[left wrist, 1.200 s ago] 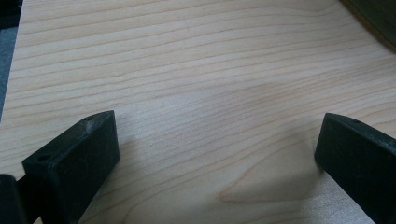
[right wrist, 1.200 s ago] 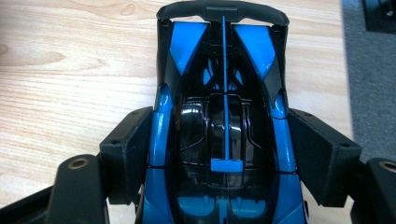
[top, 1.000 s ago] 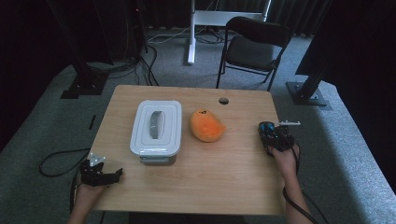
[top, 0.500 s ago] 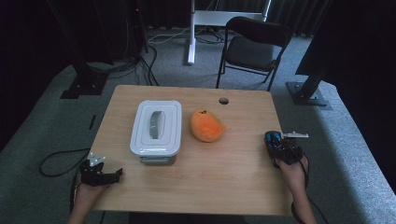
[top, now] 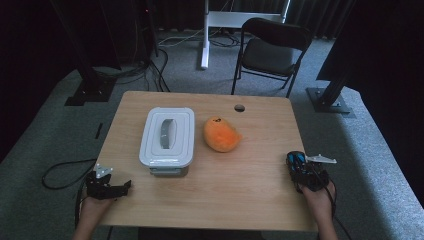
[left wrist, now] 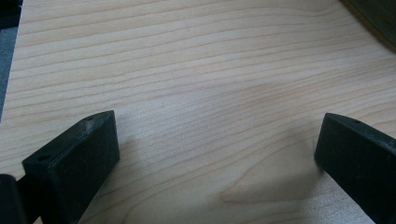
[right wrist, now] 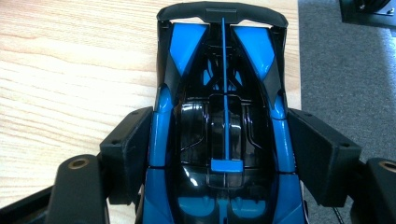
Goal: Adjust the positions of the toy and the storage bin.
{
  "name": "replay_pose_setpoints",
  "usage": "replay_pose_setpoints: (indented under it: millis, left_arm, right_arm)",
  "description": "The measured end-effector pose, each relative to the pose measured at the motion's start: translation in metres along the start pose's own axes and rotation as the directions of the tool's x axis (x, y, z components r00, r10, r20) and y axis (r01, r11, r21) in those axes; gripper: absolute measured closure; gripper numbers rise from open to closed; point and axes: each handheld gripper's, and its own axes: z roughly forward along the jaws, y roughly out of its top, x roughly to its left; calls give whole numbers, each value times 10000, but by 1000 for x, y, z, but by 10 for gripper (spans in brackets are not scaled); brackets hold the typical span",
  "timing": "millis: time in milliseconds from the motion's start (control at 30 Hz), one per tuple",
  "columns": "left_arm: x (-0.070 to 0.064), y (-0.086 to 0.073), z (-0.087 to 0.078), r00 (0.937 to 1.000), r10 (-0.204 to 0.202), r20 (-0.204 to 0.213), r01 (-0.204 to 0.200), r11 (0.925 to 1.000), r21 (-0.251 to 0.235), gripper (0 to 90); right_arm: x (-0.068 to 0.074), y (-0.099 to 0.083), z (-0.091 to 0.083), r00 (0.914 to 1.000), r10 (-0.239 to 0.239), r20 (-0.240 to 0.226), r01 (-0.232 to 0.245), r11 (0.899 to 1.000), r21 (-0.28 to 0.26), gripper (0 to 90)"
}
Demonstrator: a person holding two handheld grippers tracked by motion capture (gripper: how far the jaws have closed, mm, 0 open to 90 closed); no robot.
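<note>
Jaws clamped on blue toy car (right wrist: 223,140)

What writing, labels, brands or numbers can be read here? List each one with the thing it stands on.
There are none to read.
Toy car, blue and black, held between the right tongs: no lettering on its body.
White lidded box: plain lid, no label.
Orange plush toy: a small dark mark on top, too small to read.
Wooden table under the open left tongs: only grain.
</note>
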Motion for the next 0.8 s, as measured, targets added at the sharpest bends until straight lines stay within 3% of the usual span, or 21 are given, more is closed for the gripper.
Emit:
replay_pose_setpoints:
  millis: [267,600,800]
  left_arm:
    - [0,0,0,10000,-45,-36,45,10000,0,3]
    - [0,0,0,10000,-45,-34,45,10000,1,3]
    - [0,0,0,10000,-44,-33,44,10000,-2,3]
  right_arm:
    - [3,-11,-1,9999,-106,52,105,9999,74,265]
    - [3,-20,14,9999,-115,-12,115,9991,399,265]
    - [1,-23,17,9998,-24,-176,29,9995,300,262]
